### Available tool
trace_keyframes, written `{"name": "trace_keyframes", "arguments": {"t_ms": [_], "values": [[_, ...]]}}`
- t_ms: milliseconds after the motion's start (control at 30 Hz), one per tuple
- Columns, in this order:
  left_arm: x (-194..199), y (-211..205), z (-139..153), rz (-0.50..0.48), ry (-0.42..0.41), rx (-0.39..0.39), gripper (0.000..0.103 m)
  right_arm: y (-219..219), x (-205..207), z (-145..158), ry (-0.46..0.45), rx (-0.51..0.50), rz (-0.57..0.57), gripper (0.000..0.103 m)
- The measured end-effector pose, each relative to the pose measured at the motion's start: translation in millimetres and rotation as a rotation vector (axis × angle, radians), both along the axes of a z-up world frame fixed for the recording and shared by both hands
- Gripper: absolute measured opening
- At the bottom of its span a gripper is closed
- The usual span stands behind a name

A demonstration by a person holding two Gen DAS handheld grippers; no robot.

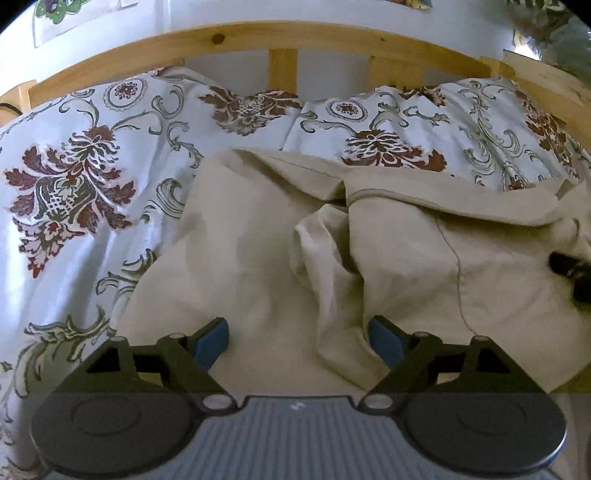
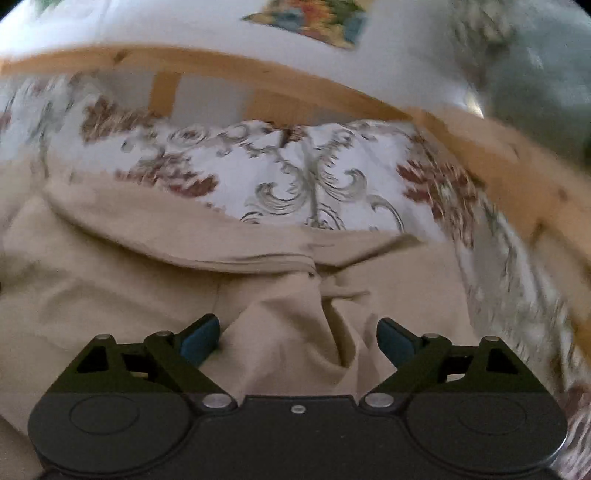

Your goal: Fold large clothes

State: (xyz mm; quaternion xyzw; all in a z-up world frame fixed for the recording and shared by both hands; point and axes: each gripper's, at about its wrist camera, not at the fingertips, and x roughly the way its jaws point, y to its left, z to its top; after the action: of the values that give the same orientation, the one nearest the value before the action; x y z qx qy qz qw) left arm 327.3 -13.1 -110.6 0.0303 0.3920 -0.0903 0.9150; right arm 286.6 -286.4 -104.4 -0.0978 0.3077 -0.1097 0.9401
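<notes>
- A large beige cotton garment (image 1: pixel 258 258) lies crumpled on a bed, spread over a white bedcover printed with dark red flowers and grey-green scrolls (image 1: pixel 74 177); the right wrist view shows the same beige cloth (image 2: pixel 110 295) and bedcover (image 2: pixel 306 177), blurred.
- Its stitched hem or waistband edge (image 1: pixel 443 201) runs across the far side, close to the two patterned pillows (image 1: pixel 406 129) that lean on the light pine headboard (image 1: pixel 258 33).
- A bunched vertical fold (image 1: pixel 325 266) rises in the middle of the garment.
- The left tool (image 1: pixel 297 341) hovers low over the near part of the cloth, its blue-padded fingers (image 1: pixel 210 341) spread wide with nothing between them but loose fabric below.
- The right tool (image 2: pixel 297 339) is likewise wide open, gripping nothing; a puckered ridge of cloth (image 2: pixel 325 314) lies between its blue pads (image 2: pixel 199 339), though whether they touch it cannot be told.
- A dark object (image 1: pixel 569 269) at the garment's right edge in the left wrist view is too blurred to identify.
- Colourful pictures (image 2: pixel 314 18) hang on the white wall above the headboard.
</notes>
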Motion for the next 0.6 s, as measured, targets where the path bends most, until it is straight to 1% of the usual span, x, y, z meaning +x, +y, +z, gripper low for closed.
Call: {"name": "trace_keyframes", "arguments": {"t_ms": [33,100,167,200,267,333,400,500,567,600], "values": [[-0.5,2.7,3.5,0.005,0.019,-0.008,0.087,-4.7,-1.6,7.4,0.006,0.037,-0.014,0.092],[-1.7,9.2,11.8,0.024,0.051,-0.036,0.088,-9.3,-10.7,22.2,0.002,0.071,-0.016,0.092],[-7.6,19.1,25.9,0.039,0.066,-0.082,0.089,-14.4,-26.1,44.9,-0.022,0.1,0.012,0.096],[-12.8,22.8,34.3,0.045,0.06,-0.096,0.091,-15.5,-37.9,53.7,-0.041,0.117,0.033,0.099],[-29.2,30.0,55.4,0.064,0.018,-0.108,0.095,-16.7,-63.5,74.9,-0.082,0.154,0.063,0.1],[-47.4,34.6,75.8,0.069,-0.029,-0.097,0.099,-13.9,-89.7,91.7,-0.104,0.173,0.073,0.102],[-68.9,39.0,99.7,0.056,-0.083,-0.076,0.101,-9.1,-112.3,109.3,-0.102,0.181,0.108,0.102],[-100.2,43.0,131.2,0.023,-0.133,-0.049,0.102,5.1,-152.6,135.7,-0.099,0.124,0.195,0.102],[-124.0,45.4,146.2,-0.009,-0.139,-0.039,0.102,18.1,-179.9,149.9,-0.07,0.051,0.276,0.102],[-135.7,47.6,149.3,-0.028,-0.137,-0.04,0.102,25.9,-194.5,155.4,-0.049,0.004,0.326,0.102]]}}
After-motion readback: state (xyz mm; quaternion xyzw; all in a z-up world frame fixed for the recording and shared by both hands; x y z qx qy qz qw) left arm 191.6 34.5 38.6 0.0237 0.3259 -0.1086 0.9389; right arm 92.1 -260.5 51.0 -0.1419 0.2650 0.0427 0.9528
